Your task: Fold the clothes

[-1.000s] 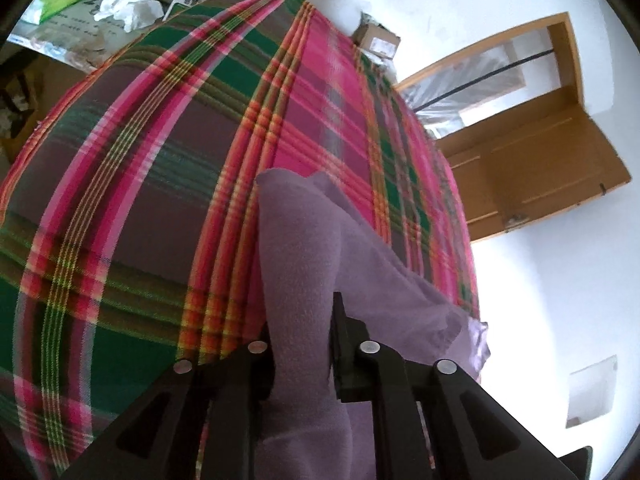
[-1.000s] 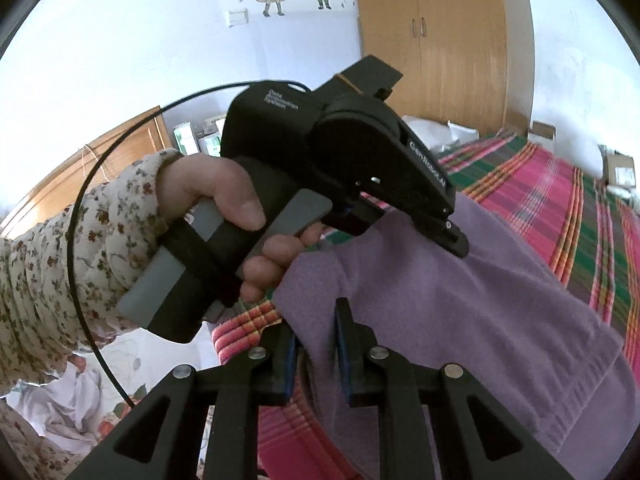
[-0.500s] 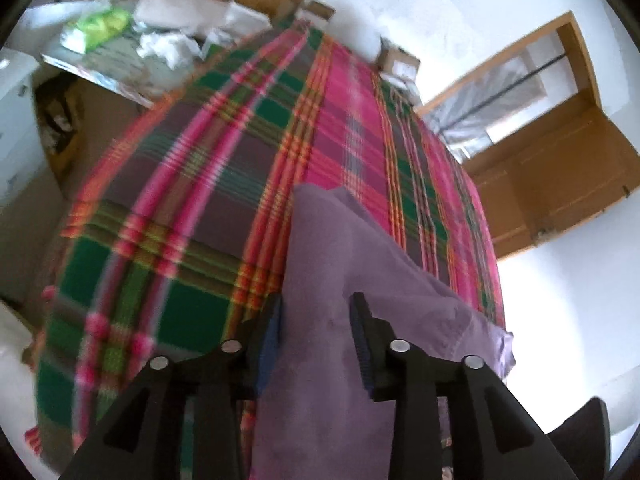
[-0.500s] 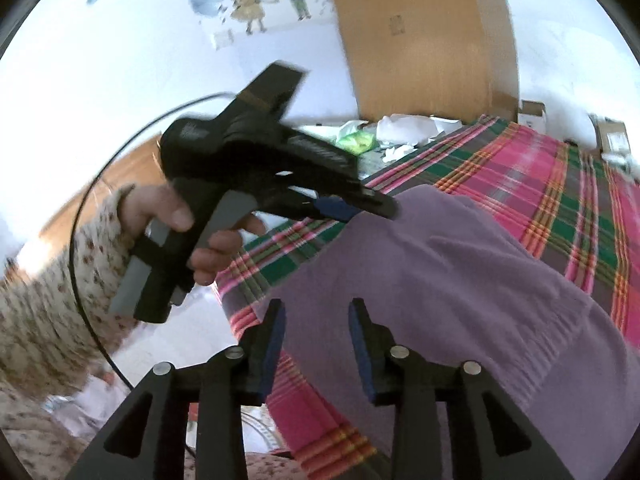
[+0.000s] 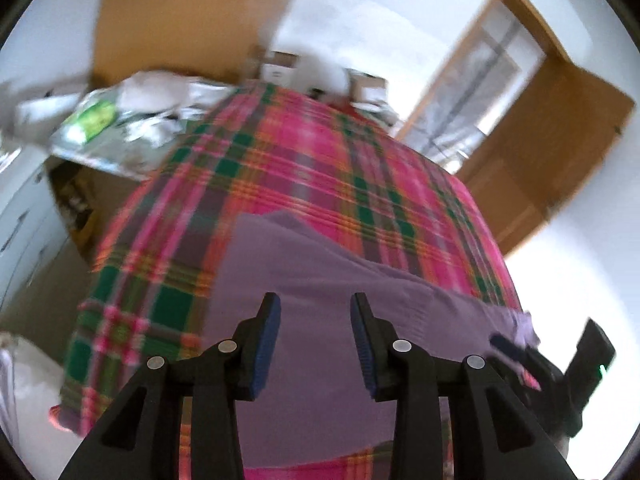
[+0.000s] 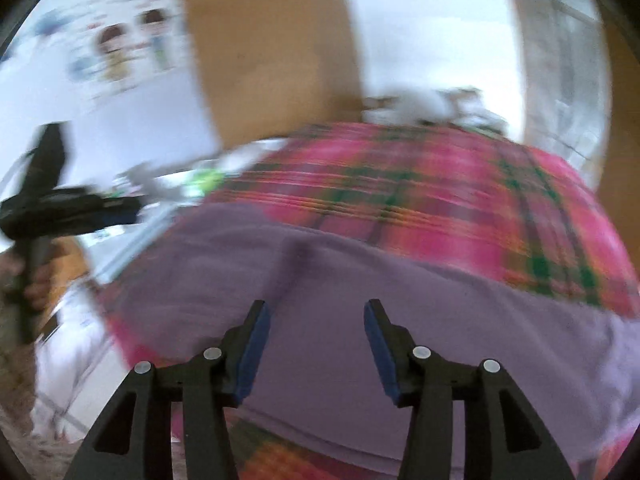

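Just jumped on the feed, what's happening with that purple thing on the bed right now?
A person is folding clothes with a hand-held gripper in each hand. The purple knit garment lies spread on the pink and green plaid bedspread. Neither tool holds it: the left hand-held gripper and the right hand-held gripper are both open above the fabric, jaws apart with nothing between them. Both views are motion-blurred, so whether a fold is finished is hard to tell.

The garment (image 5: 320, 280) lies on the near part of the bed (image 5: 304, 160) — cardboard boxes (image 5: 360, 84) stand behind the far end, a cluttered table (image 5: 112, 120) at far left, a door (image 5: 552, 152) at right.
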`<state>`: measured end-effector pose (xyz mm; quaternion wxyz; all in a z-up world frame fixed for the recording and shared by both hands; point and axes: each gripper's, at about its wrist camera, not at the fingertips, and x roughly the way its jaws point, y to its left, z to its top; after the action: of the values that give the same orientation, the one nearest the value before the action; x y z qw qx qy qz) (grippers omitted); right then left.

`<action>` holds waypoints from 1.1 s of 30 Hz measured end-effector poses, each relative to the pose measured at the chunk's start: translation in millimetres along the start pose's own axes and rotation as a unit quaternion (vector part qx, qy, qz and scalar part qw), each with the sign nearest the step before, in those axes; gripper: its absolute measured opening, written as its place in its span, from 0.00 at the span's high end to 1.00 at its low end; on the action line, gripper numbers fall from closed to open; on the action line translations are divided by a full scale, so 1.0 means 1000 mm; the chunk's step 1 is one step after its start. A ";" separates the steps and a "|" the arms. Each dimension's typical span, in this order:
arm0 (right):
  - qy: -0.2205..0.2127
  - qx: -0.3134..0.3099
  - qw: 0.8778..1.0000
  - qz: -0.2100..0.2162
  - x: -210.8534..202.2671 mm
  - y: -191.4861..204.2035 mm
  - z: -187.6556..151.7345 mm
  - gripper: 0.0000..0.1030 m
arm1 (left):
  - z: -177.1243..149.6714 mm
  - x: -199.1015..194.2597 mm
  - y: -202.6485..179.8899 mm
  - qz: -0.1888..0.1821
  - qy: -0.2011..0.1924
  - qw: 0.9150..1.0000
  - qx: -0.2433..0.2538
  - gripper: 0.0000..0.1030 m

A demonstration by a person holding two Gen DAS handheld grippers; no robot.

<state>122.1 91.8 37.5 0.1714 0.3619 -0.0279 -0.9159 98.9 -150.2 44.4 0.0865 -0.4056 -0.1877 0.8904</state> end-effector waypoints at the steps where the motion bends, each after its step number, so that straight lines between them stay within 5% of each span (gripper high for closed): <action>1: 0.003 0.021 1.000 -0.016 0.001 -0.016 -0.002 0.52 | -0.002 0.007 -0.010 -0.007 0.009 1.000 0.012 0.64; 9: 0.010 0.088 0.982 -0.164 -0.002 -0.090 -0.019 0.52 | -0.025 0.067 -0.092 -0.058 0.081 0.989 0.114 0.64; 16: 0.012 0.116 0.963 -0.243 -0.025 -0.143 -0.035 0.54 | -0.041 0.109 -0.134 -0.096 0.127 0.976 0.149 0.64; 19: 0.013 0.123 0.945 -0.303 -0.035 -0.167 -0.038 0.55 | -0.046 0.122 -0.140 -0.098 0.144 0.973 0.150 0.64; 26: -0.033 0.185 0.931 -0.313 -0.068 -0.226 -0.028 0.54 | -0.057 0.138 -0.150 -0.110 0.150 0.970 0.155 0.64; 33: 0.013 0.204 0.932 -0.299 -0.050 -0.266 -0.014 0.53 | -0.058 0.140 -0.147 -0.127 0.143 0.971 0.146 0.64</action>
<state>87.3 359.3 12.9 -0.1875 0.3927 -0.1025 -0.8945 51.2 42.6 -27.3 0.2831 -0.4841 -0.0909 0.8230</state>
